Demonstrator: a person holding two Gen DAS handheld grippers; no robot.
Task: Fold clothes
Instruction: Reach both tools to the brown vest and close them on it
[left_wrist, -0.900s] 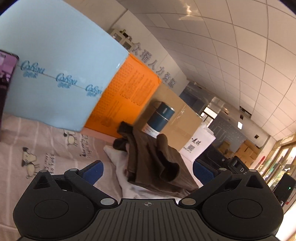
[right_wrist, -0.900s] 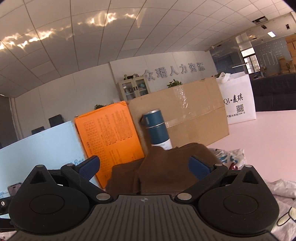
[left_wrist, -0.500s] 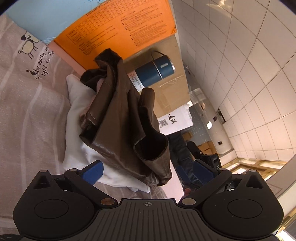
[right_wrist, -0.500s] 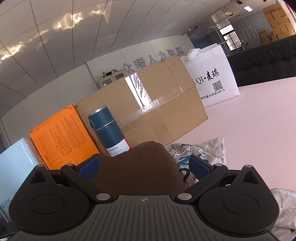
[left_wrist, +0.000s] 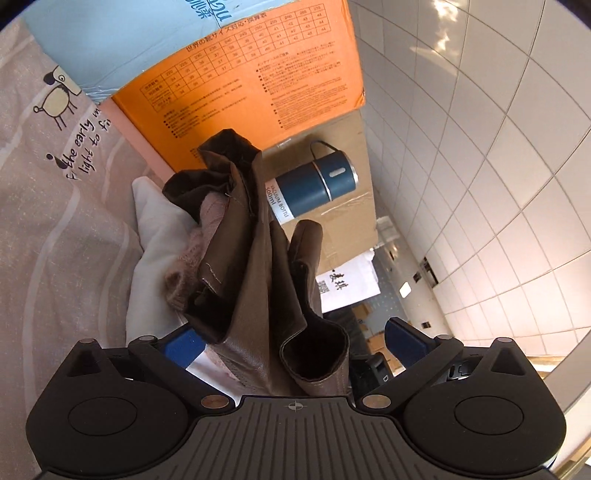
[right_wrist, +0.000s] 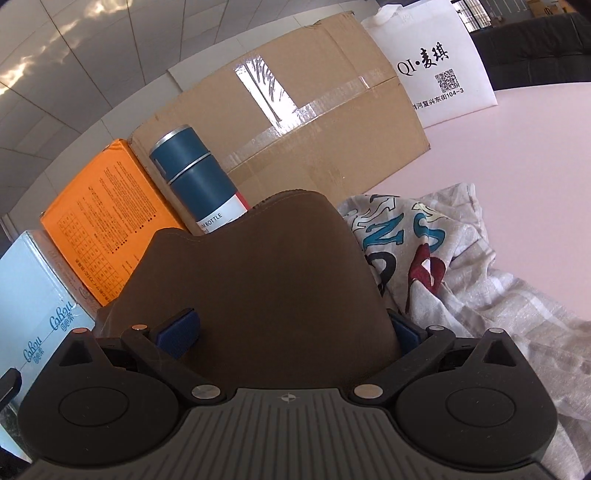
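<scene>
A crumpled brown garment (left_wrist: 255, 280) lies on a pile of white and pink clothes (left_wrist: 159, 229) on the table. My left gripper (left_wrist: 291, 341) is open, its blue fingertips either side of the garment's near cuff. In the right wrist view the brown garment (right_wrist: 258, 280) fills the space between the blue fingertips of my right gripper (right_wrist: 291, 328), which is open around it. A white garment with coloured letters (right_wrist: 406, 236) lies to its right.
A blue vacuum bottle (right_wrist: 199, 181) stands behind the pile, against a cardboard box (right_wrist: 295, 122), an orange box (right_wrist: 99, 218) and a light blue box (right_wrist: 33, 291). A white bag (right_wrist: 432, 62) stands at the back right on the pink table (right_wrist: 517, 155). A sheep-print cloth (left_wrist: 55, 184) covers the left.
Both grippers have moved in closer to the brown garment. The left view has rolled and tilted down over the pile. The right gripper now has the garment between its fingers.
</scene>
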